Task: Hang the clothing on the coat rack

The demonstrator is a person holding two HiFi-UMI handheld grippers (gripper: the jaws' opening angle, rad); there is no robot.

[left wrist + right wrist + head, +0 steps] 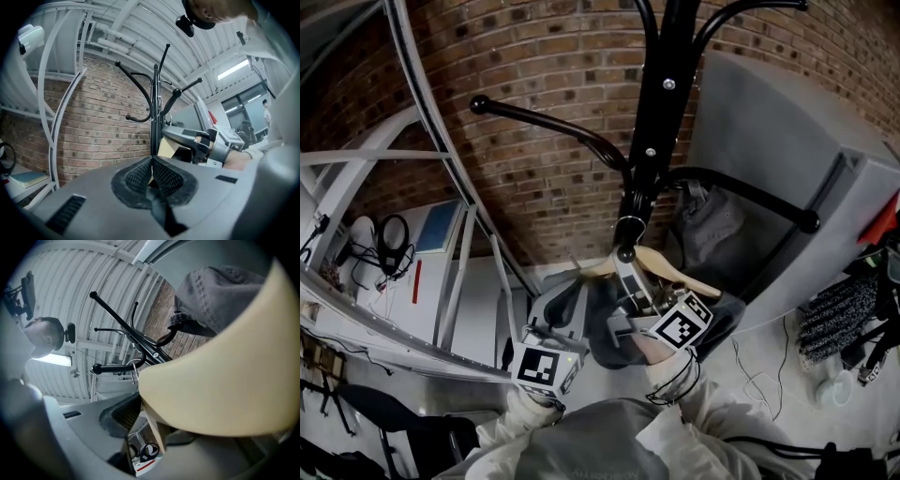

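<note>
Clamping my right gripper (147,420) on the pale wooden coat hanger (225,380): its jaws are closed on the hanger's neck, and the broad curved shoulder fills most of that gripper's view. My left gripper (152,164) sits just beside it on the left with its jaws pressed together, ribbed pad against ribbed pad. In the left gripper view a sliver of the same pale wood shows just behind the tips.

In the head view, the dark grey clothing (602,326) drapes from the hanger and bunches between my two grippers, low down, right under the stand. The hanger's thin metal hook (133,369) stands close by one of the arms, but I cannot tell whether it is on it.

Just beyond stands the black metal coat rack (661,112), its pole straight ahead and its curved, knob-tipped arms reaching left and right. A second grey garment (712,220) is slung over the lower right arm, beside a flat grey panel (778,159) that leans in from the right. Behind everything runs the red brick wall (544,103).
</note>
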